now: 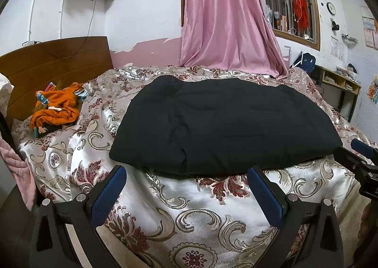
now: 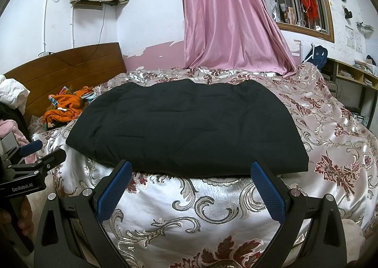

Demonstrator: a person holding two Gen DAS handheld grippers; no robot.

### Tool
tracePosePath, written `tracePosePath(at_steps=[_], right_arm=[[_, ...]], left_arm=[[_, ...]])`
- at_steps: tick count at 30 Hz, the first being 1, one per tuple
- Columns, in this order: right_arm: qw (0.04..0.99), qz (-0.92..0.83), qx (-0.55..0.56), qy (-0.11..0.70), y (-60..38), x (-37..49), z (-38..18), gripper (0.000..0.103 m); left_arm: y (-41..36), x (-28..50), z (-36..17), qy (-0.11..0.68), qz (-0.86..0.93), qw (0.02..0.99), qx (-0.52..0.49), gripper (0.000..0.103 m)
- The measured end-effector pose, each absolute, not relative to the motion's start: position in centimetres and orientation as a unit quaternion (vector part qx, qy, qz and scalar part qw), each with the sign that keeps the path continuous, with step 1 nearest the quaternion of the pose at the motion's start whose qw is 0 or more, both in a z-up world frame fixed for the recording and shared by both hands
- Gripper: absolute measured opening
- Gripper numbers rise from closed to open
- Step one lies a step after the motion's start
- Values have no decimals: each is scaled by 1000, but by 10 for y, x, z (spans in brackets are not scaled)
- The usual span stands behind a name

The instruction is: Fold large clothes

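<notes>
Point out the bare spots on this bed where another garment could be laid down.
Open bedspread lies between the black folded garment and both open hand-held grippers, left and right. A second patch runs right of the garment towards the shelf. Crowded: the headboard corner, with the orange clothes.
</notes>
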State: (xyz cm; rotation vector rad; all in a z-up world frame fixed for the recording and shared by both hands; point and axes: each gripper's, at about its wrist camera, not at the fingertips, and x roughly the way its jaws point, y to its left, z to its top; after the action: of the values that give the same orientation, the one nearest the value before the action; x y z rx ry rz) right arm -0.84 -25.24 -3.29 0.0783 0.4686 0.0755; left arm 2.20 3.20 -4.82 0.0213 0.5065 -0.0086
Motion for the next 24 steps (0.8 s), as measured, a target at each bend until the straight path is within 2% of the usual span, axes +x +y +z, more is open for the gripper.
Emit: tracePosePath(at_steps=[24], right_arm=[[971, 38, 39, 231, -252, -9, -33, 99]], left_arm=[[30, 21, -48, 251, -4, 968, 11, 103]])
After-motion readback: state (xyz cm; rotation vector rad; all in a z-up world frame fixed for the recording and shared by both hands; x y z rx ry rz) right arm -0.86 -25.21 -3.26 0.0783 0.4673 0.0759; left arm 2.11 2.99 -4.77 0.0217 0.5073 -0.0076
